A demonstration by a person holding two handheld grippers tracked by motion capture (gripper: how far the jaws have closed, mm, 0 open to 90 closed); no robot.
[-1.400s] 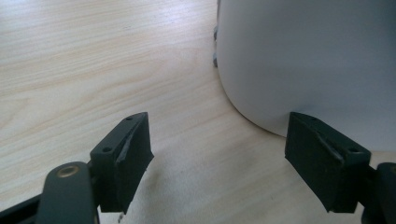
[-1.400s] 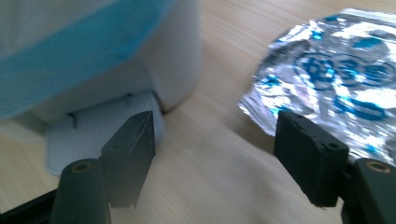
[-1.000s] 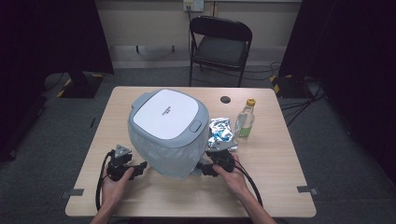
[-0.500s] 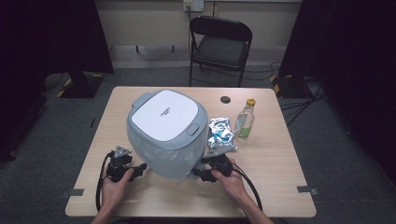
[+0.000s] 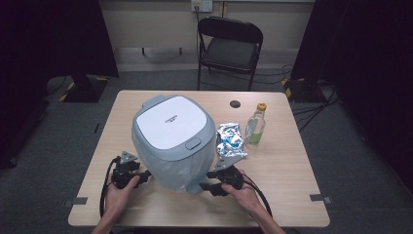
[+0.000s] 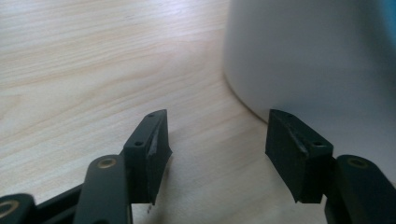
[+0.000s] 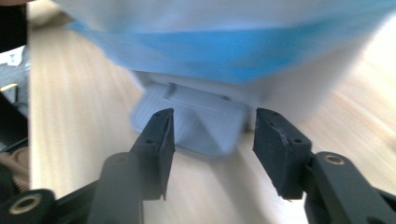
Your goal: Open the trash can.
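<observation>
On the table (image 5: 292, 195), both tools spread, left tool (image 6: 217, 140) beside bin (image 5: 173, 141), right tool (image 7: 212, 135) at its pedal (image 7: 196, 123)

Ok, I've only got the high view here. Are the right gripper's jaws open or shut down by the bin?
Observer: Open. In the right gripper view, the right gripper has its jaws apart, lined up on the foot pedal at the base of the bin. They are not closed on it.
Operator: And the left one?
Observer: The left gripper is open too, low over the table, with nothing between the jaws. The bin's pale wall curves just beyond one jaw.
</observation>
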